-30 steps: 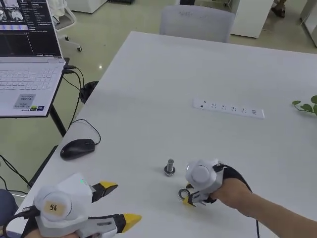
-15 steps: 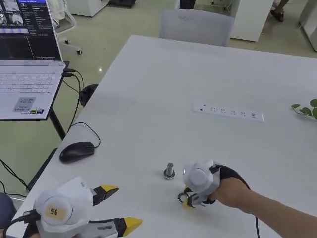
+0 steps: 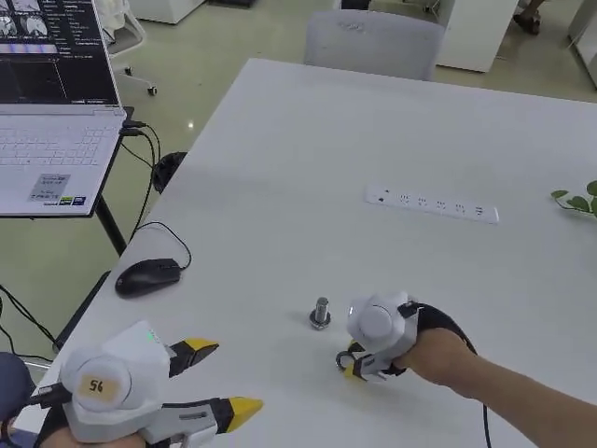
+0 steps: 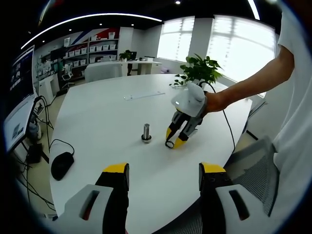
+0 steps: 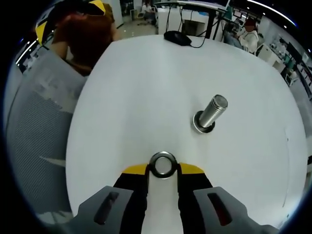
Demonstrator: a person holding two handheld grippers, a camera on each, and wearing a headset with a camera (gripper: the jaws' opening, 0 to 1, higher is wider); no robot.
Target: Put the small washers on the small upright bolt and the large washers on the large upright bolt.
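Jaws of right gripper [image 5: 163, 170] pinching washer [image 5: 163, 154] near bolt [image 5: 212, 113], left gripper [image 4: 165, 168] jaws wide

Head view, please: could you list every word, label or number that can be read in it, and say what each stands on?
"56", second digit not quite sure: on the round yellow label on the back of the left tool.
Too small to read: the text on the laptop screen.
Too small to read: the sticker beside the laptop's keyboard.
Too small to read: any marking on the power strip.
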